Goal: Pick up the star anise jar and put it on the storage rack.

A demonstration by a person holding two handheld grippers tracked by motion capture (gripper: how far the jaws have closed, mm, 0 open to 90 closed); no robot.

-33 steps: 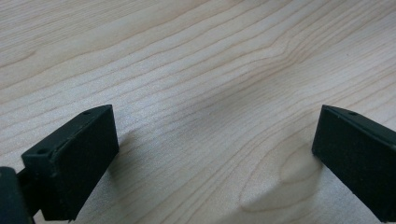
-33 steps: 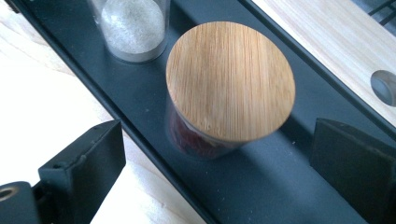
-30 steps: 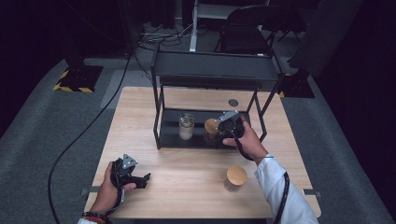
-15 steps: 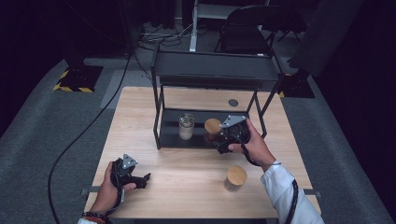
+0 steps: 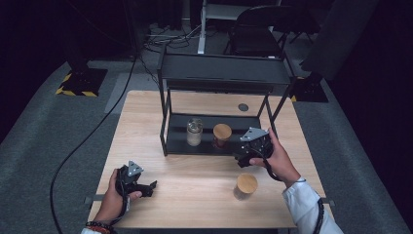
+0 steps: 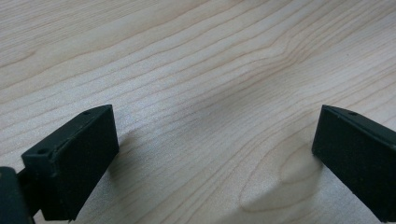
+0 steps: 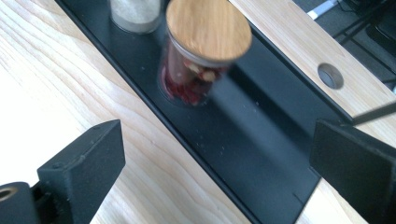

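We see a jar with a wooden lid (image 5: 222, 135) standing on the bottom shelf of a black rack (image 5: 214, 146). It has red bits inside, which show well in the right gripper view (image 7: 198, 65). It stands up straight, with its lid on. Just beside it on the same shelf is a glass jar (image 5: 194, 132) with something pale in it and no wooden lid.

Our right gripper (image 5: 246, 158) is close to the lidded jar, just in front of the rack's edge, but it is not touching it. Its two black jaws are spread wide, and nothing is between them. In the right gripper view (image 7: 217, 172) we look between the jaws at the shelf, and the jar sits further up, apart from both jaws.

Nearer to us on the wooden table (image 5: 195, 190) stands another jar with a wooden lid (image 5: 245, 186). It is near our right hand (image 5: 277, 158), a little below it in the high view.

Our left gripper (image 5: 146, 186) rests low on the table, well apart from the rack and all the jars. Its jaws are spread wide too, and in the left gripper view (image 6: 215, 144) we see bare wood between them.
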